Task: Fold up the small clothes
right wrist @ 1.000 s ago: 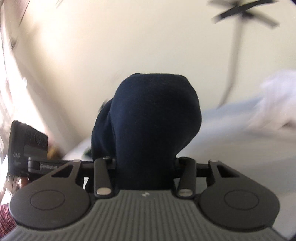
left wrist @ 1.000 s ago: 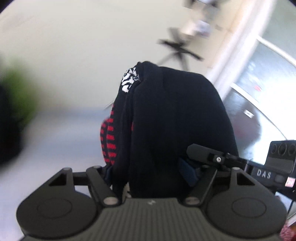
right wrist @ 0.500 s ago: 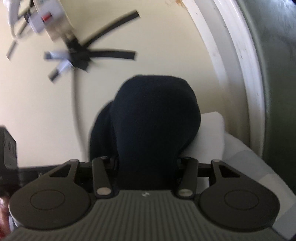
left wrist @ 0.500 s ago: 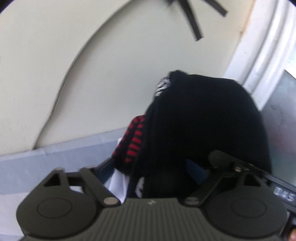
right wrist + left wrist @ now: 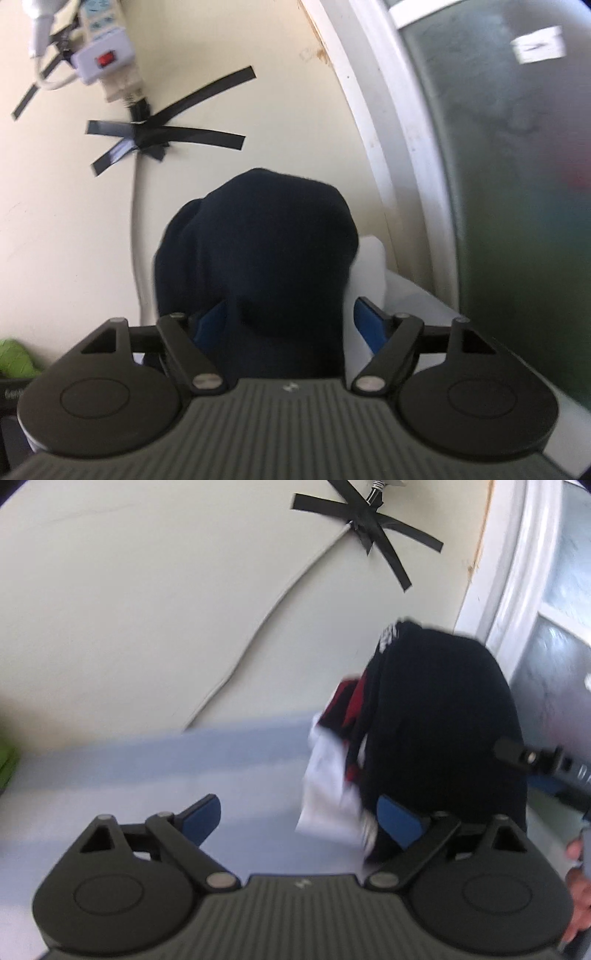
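While the left gripper (image 5: 301,818) stands wide with its blue pads (image 5: 201,819) apart and closing only slightly, nothing lies between them; the dark navy garment (image 5: 439,723) hangs just beside its right pad. This cloth is soft and thick, bunched into a rounded lump, with red stripes and a white printed patch at its left edge. Under it lies a white folded cloth (image 5: 325,779) on the pale blue bench (image 5: 129,775), which looks smooth and matte. Behind rises a cream wall (image 5: 147,590) with crossed strips of black tape (image 5: 373,528) holding a thin cable. In the right wrist view a white power strip (image 5: 107,55) is fixed above the tape, and a white frame (image 5: 391,147) with frosted glass stands at the right. The right gripper (image 5: 291,325) is opening, and the garment sits loose between its pads. Half a second ago both grippers clamped the cloth; now both pads have come off it.
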The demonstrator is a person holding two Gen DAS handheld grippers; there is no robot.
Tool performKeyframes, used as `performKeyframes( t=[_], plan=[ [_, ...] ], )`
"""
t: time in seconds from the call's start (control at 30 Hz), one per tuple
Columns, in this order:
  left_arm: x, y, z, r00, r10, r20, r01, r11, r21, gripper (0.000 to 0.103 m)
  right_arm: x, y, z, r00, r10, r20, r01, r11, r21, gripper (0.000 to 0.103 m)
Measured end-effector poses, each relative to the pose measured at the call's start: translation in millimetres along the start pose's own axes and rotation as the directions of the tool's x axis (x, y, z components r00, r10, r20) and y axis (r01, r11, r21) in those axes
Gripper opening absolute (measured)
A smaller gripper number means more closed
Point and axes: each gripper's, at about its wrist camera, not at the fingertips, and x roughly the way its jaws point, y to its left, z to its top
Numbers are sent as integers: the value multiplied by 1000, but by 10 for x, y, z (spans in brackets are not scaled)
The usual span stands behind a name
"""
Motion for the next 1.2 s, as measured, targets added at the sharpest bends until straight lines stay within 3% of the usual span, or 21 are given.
performKeyframes(
  t=[0.3,0.47,0.7,1.2],
  plan=[
    [-758,38,-827,991,135,14,-136,989,57,95,-706,212,-768,994,39,-105,-35,999,39,79],
    [-1066,57,-1131,982,183,44,-185,981,57,95,-1071,397,-1142,996,1,-93,2,1000,30,80],
    [-1314,113,-1310,967,244,79,-249,966,65,95,-1411,629,-1372,997,-30,-77,31,1000,7,84],
    [-1512,66,-1467,957,263,119,-276,955,111,99,-1609,775,-1568,993,-112,-41,113,994,9,84]
  ],
)
